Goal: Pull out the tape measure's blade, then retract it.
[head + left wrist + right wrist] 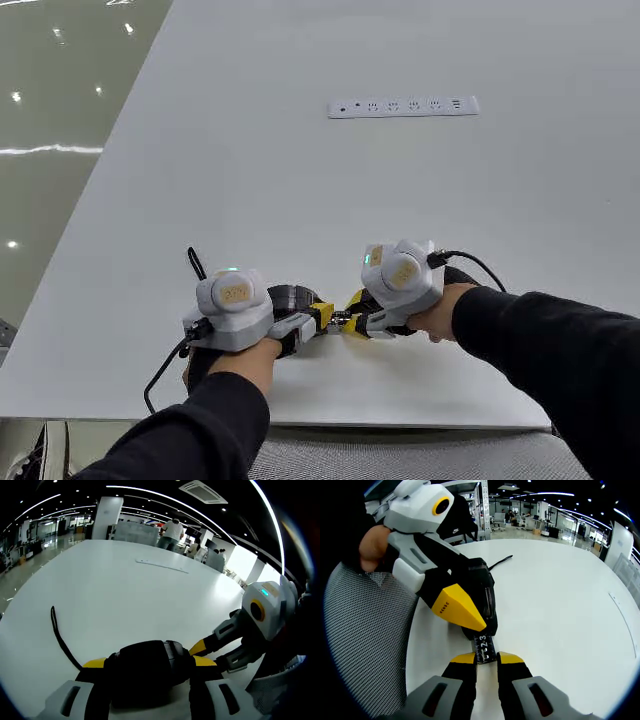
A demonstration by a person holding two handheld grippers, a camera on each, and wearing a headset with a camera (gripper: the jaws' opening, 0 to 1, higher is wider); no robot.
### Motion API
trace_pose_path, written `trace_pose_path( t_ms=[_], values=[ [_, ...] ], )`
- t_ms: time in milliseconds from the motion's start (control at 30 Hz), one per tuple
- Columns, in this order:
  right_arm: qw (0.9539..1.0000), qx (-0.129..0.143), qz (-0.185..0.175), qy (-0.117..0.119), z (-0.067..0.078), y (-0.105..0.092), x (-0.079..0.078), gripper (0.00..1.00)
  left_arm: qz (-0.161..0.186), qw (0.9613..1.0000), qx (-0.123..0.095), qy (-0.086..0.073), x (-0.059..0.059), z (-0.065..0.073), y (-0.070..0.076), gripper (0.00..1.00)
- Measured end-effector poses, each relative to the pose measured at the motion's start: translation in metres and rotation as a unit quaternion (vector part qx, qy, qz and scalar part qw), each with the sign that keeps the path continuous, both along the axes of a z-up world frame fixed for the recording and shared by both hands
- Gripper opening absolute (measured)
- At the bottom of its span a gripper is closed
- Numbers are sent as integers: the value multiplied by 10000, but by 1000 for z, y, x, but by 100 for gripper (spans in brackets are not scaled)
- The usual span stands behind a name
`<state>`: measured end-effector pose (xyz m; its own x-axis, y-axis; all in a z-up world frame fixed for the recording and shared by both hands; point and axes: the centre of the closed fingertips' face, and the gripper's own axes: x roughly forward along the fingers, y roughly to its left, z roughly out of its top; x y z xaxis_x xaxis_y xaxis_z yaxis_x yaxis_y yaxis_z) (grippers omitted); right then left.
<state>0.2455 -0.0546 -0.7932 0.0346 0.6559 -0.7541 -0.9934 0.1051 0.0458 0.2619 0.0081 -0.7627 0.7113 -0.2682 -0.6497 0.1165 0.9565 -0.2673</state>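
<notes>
A black tape measure rests near the front edge of the white table, and my left gripper is shut on its case. A short stretch of its blade, with printed numbers, sticks out of the case. My right gripper is shut on the blade's end, close to the case. Its yellow-tipped fingers enter the left gripper view from the right.
A white power strip lies farther back on the table. A black cable trails left of the left gripper. A grey mesh chair is below the table's front edge. Several people stand in the distance.
</notes>
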Motion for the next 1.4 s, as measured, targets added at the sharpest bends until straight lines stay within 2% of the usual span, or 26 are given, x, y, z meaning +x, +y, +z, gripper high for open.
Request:
trace_pose_path(
  t_ms=[300,1400],
  values=[
    [10000,20,-8,-19,0,3,0,11,-5,10000,3,-9,1,-1,1,60],
    [9993,-89,352,-60,1,15,-1,11,-7,10000,-59,12,-1,0,1,60]
  ],
)
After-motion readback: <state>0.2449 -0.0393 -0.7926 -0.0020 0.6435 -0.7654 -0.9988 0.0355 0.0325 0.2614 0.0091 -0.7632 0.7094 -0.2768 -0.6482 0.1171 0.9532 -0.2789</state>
